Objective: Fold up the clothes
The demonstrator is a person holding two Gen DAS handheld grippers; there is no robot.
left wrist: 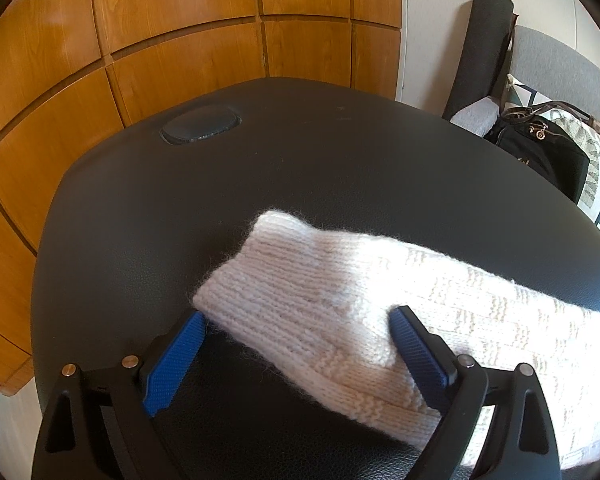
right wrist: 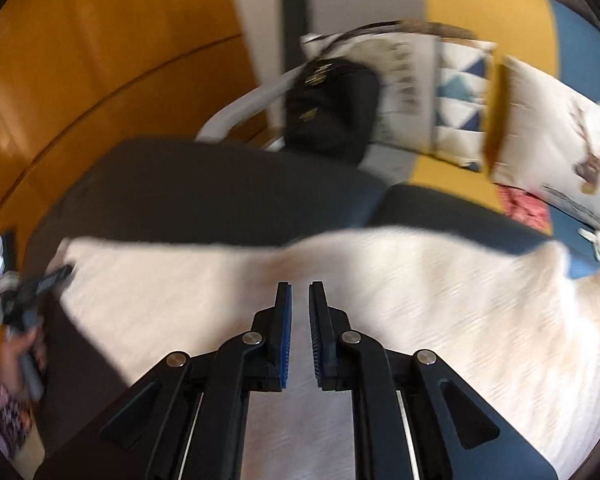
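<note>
The soft, limp knit sweater [left wrist: 340, 300] is best pinched at its folded edge. The left gripper [left wrist: 300, 328] is spread wide around it, unclamped; the right gripper [right wrist: 300, 292] is held nearly together, empty.

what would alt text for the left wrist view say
A cream knitted sweater sleeve lies on a black leather surface, its cuff end between the wide-open blue-padded jaws of the left gripper. Wooden wall panels fill the background, with a black handbag at the right.
</note>
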